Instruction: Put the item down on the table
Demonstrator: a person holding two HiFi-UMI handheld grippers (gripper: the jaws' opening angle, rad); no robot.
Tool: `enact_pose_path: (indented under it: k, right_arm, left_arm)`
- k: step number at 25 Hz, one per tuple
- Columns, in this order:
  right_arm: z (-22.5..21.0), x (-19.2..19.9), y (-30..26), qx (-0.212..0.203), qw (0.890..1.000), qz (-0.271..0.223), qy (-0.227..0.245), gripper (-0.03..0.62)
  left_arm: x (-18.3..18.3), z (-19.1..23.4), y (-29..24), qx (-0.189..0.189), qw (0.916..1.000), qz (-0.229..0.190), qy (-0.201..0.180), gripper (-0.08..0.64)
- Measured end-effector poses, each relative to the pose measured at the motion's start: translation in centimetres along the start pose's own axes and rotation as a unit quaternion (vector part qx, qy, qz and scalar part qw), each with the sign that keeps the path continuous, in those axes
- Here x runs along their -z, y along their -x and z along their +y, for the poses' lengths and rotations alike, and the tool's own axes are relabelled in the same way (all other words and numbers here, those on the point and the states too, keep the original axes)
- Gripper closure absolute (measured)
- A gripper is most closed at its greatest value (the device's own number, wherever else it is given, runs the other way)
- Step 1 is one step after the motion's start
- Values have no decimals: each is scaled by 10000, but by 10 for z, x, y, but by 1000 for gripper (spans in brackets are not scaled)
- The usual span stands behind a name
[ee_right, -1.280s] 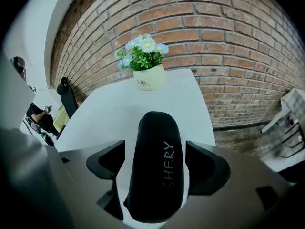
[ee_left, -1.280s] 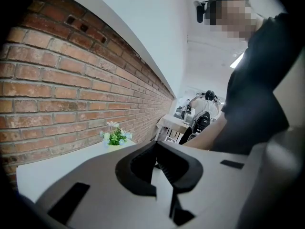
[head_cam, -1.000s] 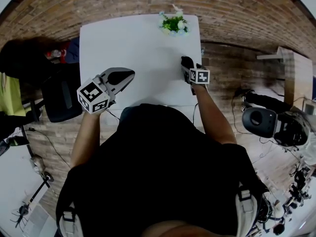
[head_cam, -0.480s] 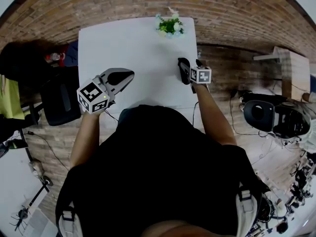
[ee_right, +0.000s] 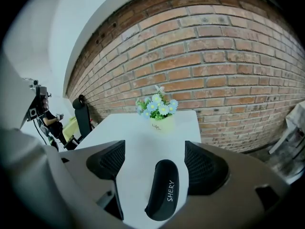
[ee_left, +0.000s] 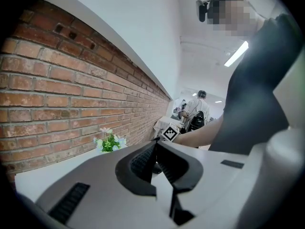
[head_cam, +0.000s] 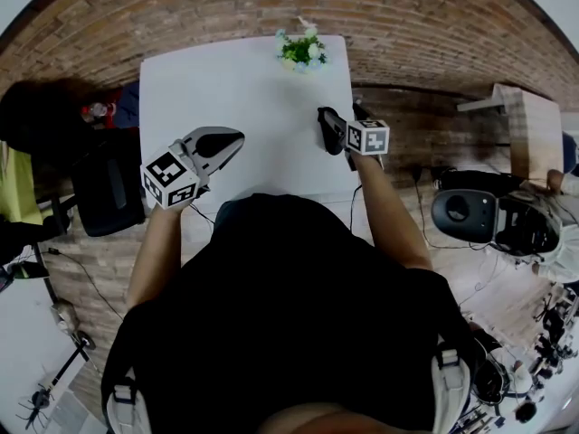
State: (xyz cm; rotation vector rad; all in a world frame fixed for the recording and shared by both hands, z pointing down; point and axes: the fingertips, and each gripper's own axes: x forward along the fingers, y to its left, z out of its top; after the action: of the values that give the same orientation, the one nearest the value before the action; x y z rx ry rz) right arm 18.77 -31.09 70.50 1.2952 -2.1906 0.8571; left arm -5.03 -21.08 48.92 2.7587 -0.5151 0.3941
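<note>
**Fingers: left pair pressed together, right pair spread around the case**

The fingers of the left gripper (ee_left: 155, 144) meet tip to tip with nothing between them. It hovers over the near left part of the white table (head_cam: 235, 80) and seems simply kept out of the way.

The right gripper (ee_right: 153, 152) has its fingers (ee_right: 108, 159) wide apart. Between them lies the black oblong case (ee_right: 163, 190), flat on the table, with white table top showing on each side of its far end. Neither pad appears to press it, so I judge the case is already set down and the spread fingers leave it free.

Its long axis runs along the gripper's line of sight. The far end points towards the flower pot (ee_right: 159, 113) at the table's back edge by the brick wall, leaning a little right. The white lettering "SHERY" follows that axis.
</note>
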Motion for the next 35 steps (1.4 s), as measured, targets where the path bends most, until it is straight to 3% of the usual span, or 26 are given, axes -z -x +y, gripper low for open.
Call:
enact_pose_path:
  k: [11, 24, 35]
  right_arm:
    - [18, -38, 54, -232, 9977, -624, 91, 222]
    - [25, -60, 109, -97, 9937, -1068, 337, 344]
    - [50, -64, 154, -204, 9893, -1393, 394, 379]
  left_arm:
    - [-8, -22, -8, 47, 9999, -60, -153, 548]
    - [-10, -46, -20, 116, 9996, -73, -249, 548]
    - [-8, -65, -20, 198, 9991, -112, -361, 548]
